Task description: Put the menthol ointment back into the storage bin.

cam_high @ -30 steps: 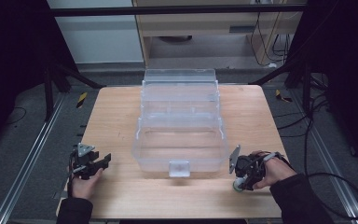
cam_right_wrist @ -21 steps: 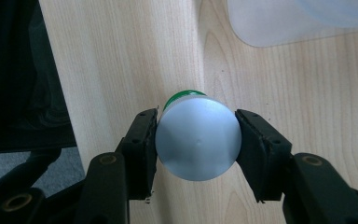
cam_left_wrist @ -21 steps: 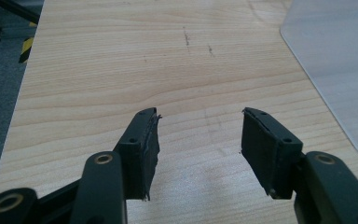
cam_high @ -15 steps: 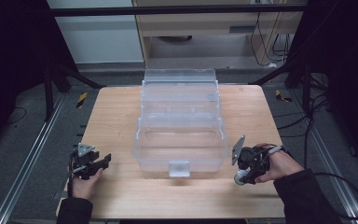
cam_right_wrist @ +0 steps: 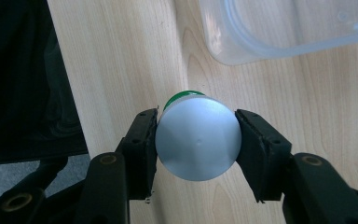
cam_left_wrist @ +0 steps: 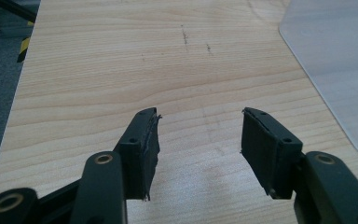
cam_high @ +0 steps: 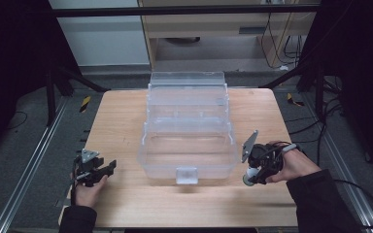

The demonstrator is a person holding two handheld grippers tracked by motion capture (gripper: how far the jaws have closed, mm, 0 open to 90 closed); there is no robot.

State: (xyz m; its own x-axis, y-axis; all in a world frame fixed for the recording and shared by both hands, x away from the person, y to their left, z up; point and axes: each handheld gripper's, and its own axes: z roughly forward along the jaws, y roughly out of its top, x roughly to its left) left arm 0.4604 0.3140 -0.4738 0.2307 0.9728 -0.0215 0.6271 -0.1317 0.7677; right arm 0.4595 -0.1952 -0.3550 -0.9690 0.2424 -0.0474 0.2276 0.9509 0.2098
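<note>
High view: the clear tiered storage box [cam_high: 188,141] stands open at mid-table, its trays stepped back toward the far edge so each is reachable from above. The right gripper [cam_high: 250,171] holds a small can [cam_high: 248,177] just right of the box's near corner, probably for loading into the front tray. The left gripper [cam_high: 108,168] waits at the near left with bare table [cam_high: 121,116] ahead.

Left gripper view: jaws apart, nothing between them; the box's wall [cam_left_wrist: 335,70] lies to the right, so there is open wood for reaching.

Right gripper view: jaws clamped on the can's [cam_right_wrist: 198,138] sides, silver end facing the camera, green band behind; the box's rounded corner [cam_right_wrist: 242,51] lies close beyond, the table edge [cam_right_wrist: 70,93] left.
</note>
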